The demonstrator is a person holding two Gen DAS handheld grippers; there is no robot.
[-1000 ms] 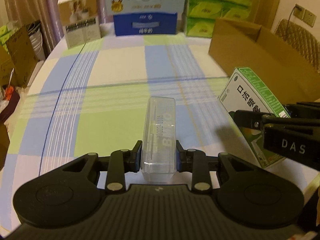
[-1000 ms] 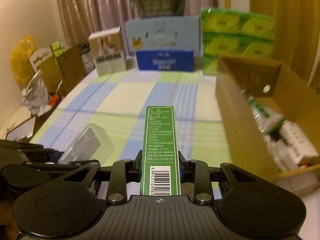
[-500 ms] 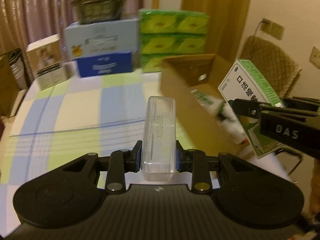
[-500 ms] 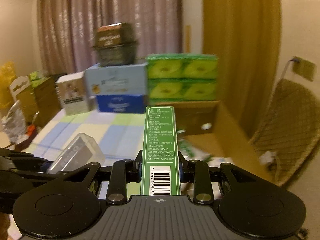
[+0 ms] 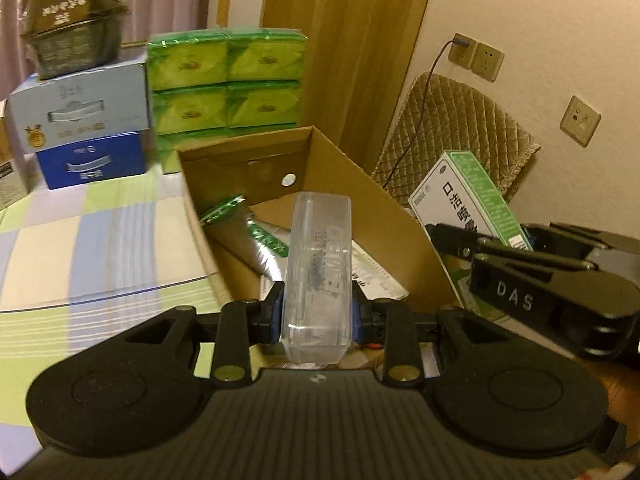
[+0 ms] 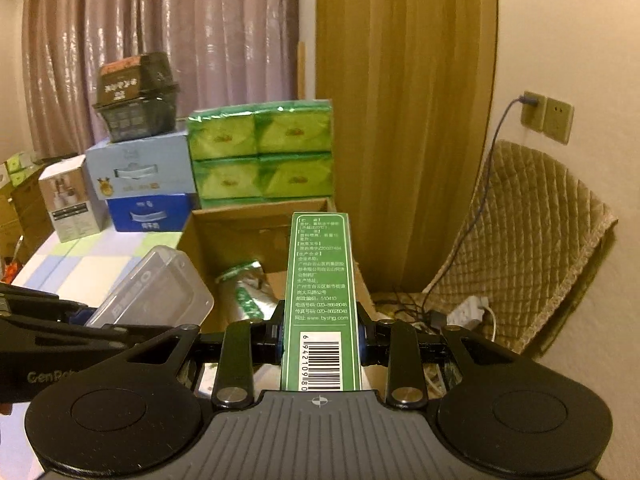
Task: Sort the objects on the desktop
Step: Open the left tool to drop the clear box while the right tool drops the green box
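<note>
Both grippers have swung over the cardboard box [image 5: 320, 160], jaws clamping clear case [image 5: 318, 276] and green carton [image 6: 320, 300].

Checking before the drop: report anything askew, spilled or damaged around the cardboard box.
Nothing stands out. The cardboard box sits open with green packets lying loose inside. The left gripper holds the clear plastic case and the right gripper the green carton, both intact.

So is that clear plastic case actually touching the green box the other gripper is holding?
Apart. The right wrist view shows the clear plastic case well left of the green box, with the cardboard box visible between them.
</note>
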